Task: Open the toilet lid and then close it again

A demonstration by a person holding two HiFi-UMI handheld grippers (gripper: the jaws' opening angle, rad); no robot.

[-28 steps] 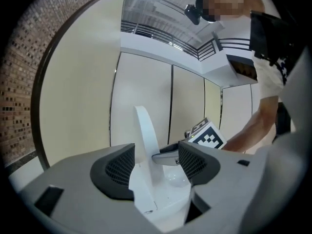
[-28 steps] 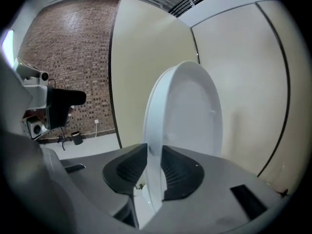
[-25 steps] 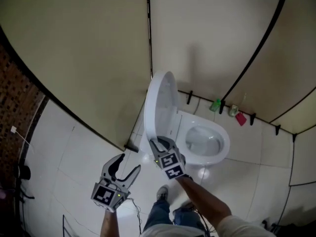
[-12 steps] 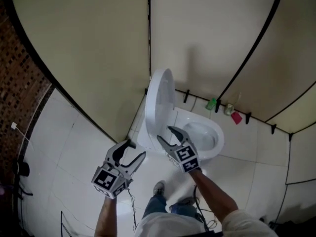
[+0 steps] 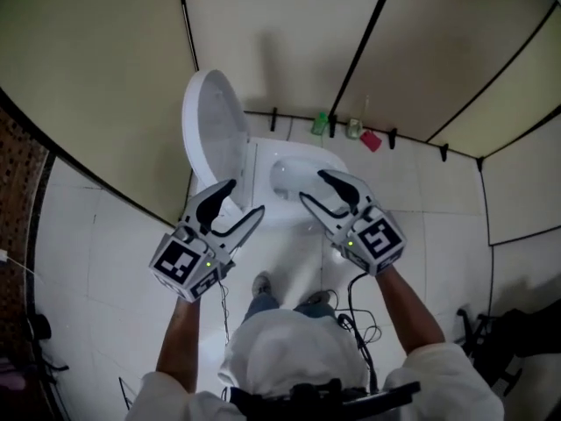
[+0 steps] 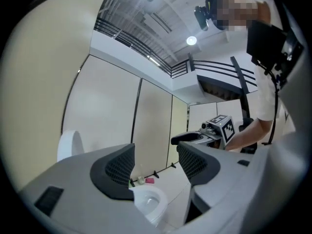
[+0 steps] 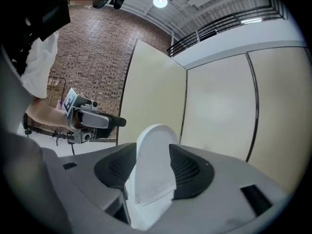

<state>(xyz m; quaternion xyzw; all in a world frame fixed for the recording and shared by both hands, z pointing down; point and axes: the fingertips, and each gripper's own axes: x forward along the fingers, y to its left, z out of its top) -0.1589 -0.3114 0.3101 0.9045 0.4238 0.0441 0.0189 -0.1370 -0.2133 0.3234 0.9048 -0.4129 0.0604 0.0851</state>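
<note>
Both grippers have been rising clear of the bowl (image 5: pixel 289 175). Toilet lid (image 5: pixel 213 134): standing upright, up-left of both. Right gripper (image 5: pixel 312 186): jaws closing, gripping nothing, lid lining up well beyond them. Left gripper (image 5: pixel 245 197): sitting half-open, empty, lying nearer the lid.

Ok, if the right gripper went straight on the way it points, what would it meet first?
Probably the upright white plastic toilet lid, framed dead ahead between the right gripper's closing jaws, which grip nothing; depth is unclear.
</note>
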